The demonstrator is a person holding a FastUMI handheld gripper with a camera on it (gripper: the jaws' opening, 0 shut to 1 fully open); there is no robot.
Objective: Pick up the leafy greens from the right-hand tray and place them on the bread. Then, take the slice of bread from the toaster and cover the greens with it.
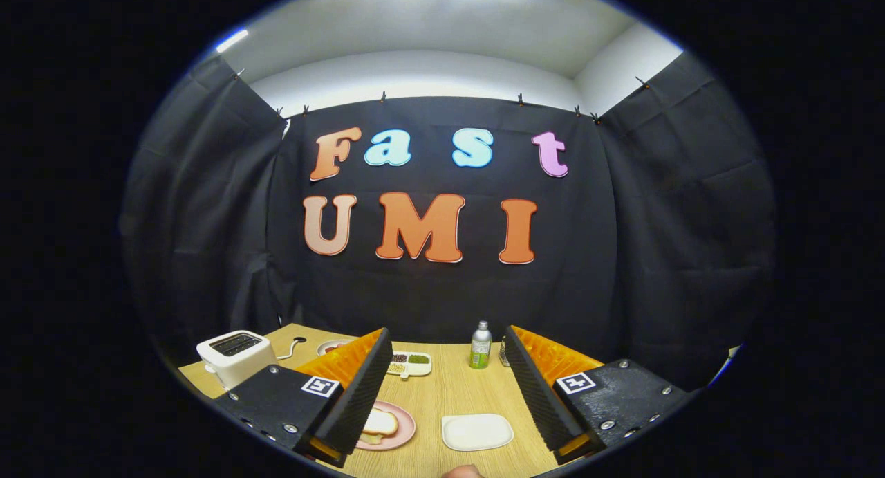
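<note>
My gripper (447, 336) is open and held above the wooden table (449, 388), with nothing between its fingers. Between and below the fingers, a pink plate (404, 433) carries a slice of bread (382, 423), partly hidden by the left finger (363, 388). Just right of the plate lies a white tray (477, 431) whose top looks plain white. A white toaster (235, 357) stands at the table's left side beyond the left finger. Its slots look dark, and I cannot tell what is inside them.
Ahead of the fingers, near the black cloth wall, stand a small bottle with a green label (480, 344) and a white compartment dish (410, 362). Another plate (332, 346) peeks out behind the left finger. The toaster's cord (290, 350) runs across the table.
</note>
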